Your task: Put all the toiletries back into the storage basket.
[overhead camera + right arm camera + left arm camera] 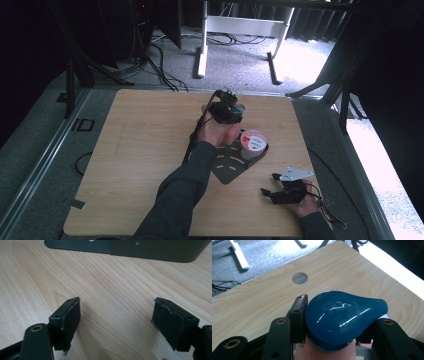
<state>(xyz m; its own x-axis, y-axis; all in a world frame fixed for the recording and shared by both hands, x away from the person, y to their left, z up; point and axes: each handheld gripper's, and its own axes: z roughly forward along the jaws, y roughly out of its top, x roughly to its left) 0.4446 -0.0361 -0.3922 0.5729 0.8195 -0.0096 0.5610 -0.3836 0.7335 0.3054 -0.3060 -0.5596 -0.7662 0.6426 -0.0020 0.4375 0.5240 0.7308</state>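
The left gripper (329, 322) is clamped on a glossy blue lid (342, 317), its two black jaws pressing the lid from either side. The left gripper view shows what the high view cannot: the lid is teardrop-shaped, with a spout-like point reaching toward the gripper's right, and it sits on a pale pinkish body (324, 353) directly below the jaws. Raised lettering runs across the lid's top, but glare makes it unreadable. Ahead of the jaws, a round hole (300, 278) is cut through the wooden table (257, 302).

In the high view the left gripper (226, 111) sits toward the table's (145, 145) far edge, the held thing hidden under the hand (217, 131). Just beside that hand stands a white tub (253, 143) with a red-marked label; its print is too small to read. The tub rests on a dark metal plate (231, 165) with curved slots.

The right gripper (280, 192) lies near the table's close edge, well apart from the left, with its grey three-cornered plate (296, 174) on top. The right gripper view shows its jaws spread wide with nothing between them, bare wood grain (112, 290) beneath, and the edge of the dark plate (155, 250) ahead of the jaws.
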